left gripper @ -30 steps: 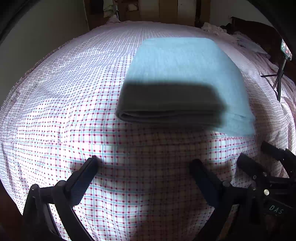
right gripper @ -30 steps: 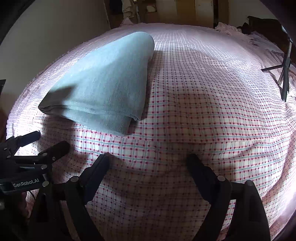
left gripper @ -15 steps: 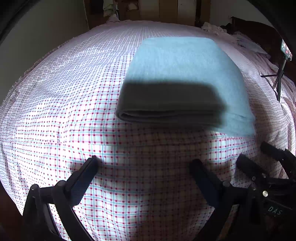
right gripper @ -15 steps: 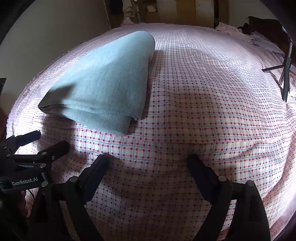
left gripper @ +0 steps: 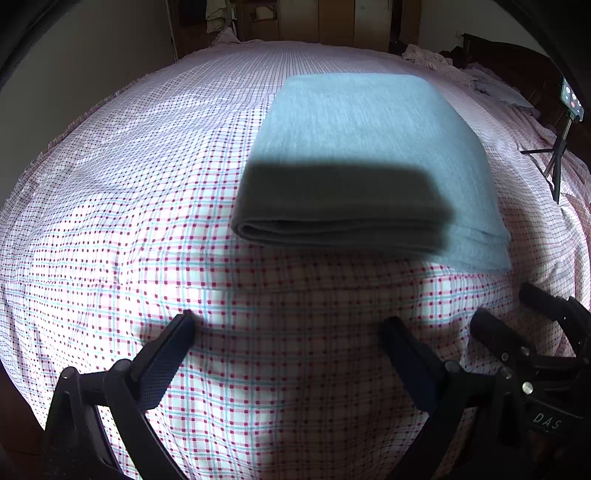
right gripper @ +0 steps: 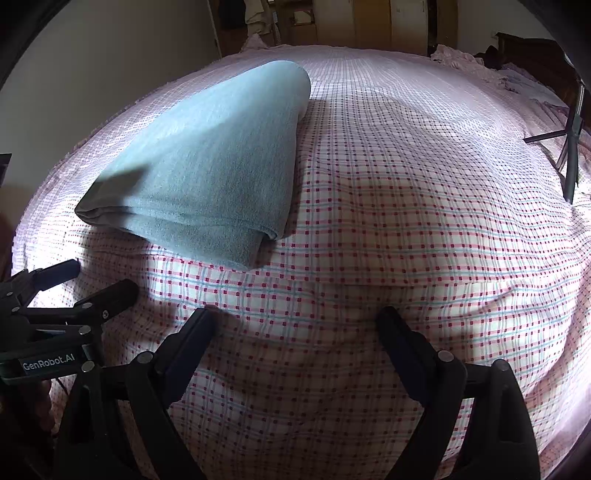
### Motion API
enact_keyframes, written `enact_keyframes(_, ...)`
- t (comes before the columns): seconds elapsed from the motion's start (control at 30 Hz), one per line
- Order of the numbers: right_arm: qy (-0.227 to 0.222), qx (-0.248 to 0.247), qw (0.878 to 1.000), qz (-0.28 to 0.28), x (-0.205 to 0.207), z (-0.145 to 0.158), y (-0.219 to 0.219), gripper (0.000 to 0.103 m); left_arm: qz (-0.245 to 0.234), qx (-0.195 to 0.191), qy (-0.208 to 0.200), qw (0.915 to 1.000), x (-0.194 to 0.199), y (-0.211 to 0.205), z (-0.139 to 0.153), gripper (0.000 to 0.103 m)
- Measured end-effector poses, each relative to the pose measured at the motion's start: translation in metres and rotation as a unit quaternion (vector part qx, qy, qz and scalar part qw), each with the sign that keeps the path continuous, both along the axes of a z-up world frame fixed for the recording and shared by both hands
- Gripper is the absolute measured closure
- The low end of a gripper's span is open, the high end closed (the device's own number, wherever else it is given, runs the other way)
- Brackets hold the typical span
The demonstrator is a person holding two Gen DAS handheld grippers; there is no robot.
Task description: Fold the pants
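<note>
Right wrist: left claw [right gripper: 94,278] reads "GenRobot.AI"

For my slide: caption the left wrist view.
Folded grey pants lie on the checked bedsheet, beyond the open, empty left gripper.

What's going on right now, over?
Left gripper open, empty. Right gripper open, empty. Pants folded on bed. Nothing in the way.

You face a bed [left gripper: 110,206] under a pink checked sheet, sunlit with shadowed patches. Beyond it stand wooden wardrobe doors [left gripper: 336,20], a pale wall [left gripper: 92,66], and a phone tripod [left gripper: 559,147].
</note>
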State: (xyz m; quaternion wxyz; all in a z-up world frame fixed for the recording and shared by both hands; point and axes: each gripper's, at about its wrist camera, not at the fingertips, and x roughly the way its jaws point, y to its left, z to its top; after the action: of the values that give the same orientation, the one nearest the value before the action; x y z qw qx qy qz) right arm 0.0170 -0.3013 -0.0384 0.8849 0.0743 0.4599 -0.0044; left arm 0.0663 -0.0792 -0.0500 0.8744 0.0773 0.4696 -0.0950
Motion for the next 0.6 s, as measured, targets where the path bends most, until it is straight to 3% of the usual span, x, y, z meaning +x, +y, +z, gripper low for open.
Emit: enact_keyframes(0.6, -0.001, 0.001, 1.000, 0.000, 0.0024, -0.0018, 0.0016, 0.016, 0.000, 0.003, -0.001, 1.0000, -0.0006, -0.0023, -0.0008, 0.000)
